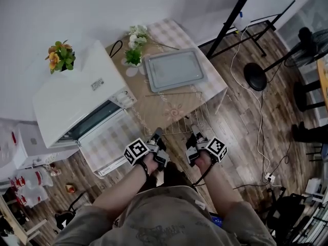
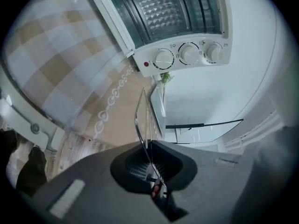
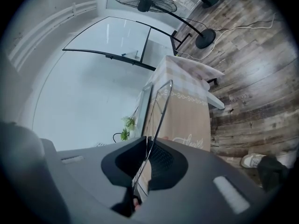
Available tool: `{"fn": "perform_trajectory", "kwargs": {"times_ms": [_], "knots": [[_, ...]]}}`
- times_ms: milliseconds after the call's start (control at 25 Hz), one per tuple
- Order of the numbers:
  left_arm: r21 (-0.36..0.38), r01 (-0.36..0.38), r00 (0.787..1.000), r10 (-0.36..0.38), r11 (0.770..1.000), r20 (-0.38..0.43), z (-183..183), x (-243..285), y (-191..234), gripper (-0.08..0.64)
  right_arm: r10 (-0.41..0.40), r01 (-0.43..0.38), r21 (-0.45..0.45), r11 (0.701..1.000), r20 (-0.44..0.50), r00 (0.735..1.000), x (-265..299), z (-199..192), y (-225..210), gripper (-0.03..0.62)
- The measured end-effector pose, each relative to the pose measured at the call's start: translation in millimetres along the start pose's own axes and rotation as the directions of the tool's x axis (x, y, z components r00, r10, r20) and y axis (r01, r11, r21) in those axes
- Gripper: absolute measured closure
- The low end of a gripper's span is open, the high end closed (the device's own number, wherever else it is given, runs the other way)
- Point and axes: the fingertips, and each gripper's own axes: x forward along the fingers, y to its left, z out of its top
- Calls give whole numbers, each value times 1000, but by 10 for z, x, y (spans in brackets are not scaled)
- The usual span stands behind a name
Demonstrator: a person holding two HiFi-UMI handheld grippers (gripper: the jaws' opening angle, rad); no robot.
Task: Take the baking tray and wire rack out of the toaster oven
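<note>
Table [image 1: 177, 32], checked cloth, against the wall. Plank floor open to its right, with one cable trailing across it.

Toaster oven [image 1: 77, 96]: one, white, at the table's left end. Its door [image 1: 105, 142] is dropped open toward the near edge. Chamber shows through the opening in the left gripper view. Knobs: three in a row [image 2: 189, 54], one red lamp beside them.

Baking tray [image 1: 174, 69]: one, out of the oven, flat on the table at the back, right of the oven. Its right rim is close to the table's right edge.

Wire rack [image 1: 177, 121]: one, out of the oven, over the near half of the table, just in front of the tray. It sits between the open door and the table's right edge. Its near rim reaches the table's near edge. Cannot tell if it rests on the cloth or is held just above it.

Left claw [image 1: 158, 135]: pressed together on the rack's near rim wire, left side, close beside the door; the wire runs edge-on between the jaws [image 2: 148, 146].

Right claw [image 1: 195, 133]: likewise pinching the rim, right side [image 3: 145, 143]. Free floor lies to its right.

Flower bunches: two, orange [image 1: 60, 55] behind the oven, white [image 1: 134, 45] beside the tray.

Standing fan [image 3: 145, 3]: one, well off on the floor.
</note>
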Motion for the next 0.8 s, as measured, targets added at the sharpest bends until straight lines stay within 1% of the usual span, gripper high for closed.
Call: {"fn": "perform_trajectory", "kwargs": {"times_ms": [120, 280, 360, 400, 480, 560, 720, 800], "knots": [[9, -6, 1000, 6, 1000, -7, -9, 30, 61, 557, -2, 2, 0, 1000, 0, 1000, 24, 10, -51, 557], [18, -16, 1000, 16, 1000, 0, 86, 100, 84, 557, -9, 9, -3, 1000, 1, 1000, 154, 30, -70, 554], [25, -50, 999, 51, 998, -12, 110, 133, 127, 550, -29, 29, -5, 1000, -2, 1000, 222, 41, -109, 548], [28, -76, 997, 76, 997, -22, 114, 151, 161, 536, -42, 42, -5, 999, -6, 999, 257, 47, -136, 542], [18, -117, 992, 118, 993, -39, 113, 194, 223, 520, -62, 62, -5, 998, -12, 998, 322, 66, -179, 531], [5, -137, 989, 138, 990, -53, 98, 236, 263, 511, -73, 73, -13, 997, -12, 997, 387, 101, -206, 528], [-21, -151, 985, 149, 988, -86, 25, 294, 331, 500, -93, 93, -24, 995, -4, 996, 530, 205, -264, 516], [-44, -157, 983, 152, 987, -100, -26, 302, 378, 474, -110, 110, -14, 994, 0, 994, 577, 238, -320, 508]]}}
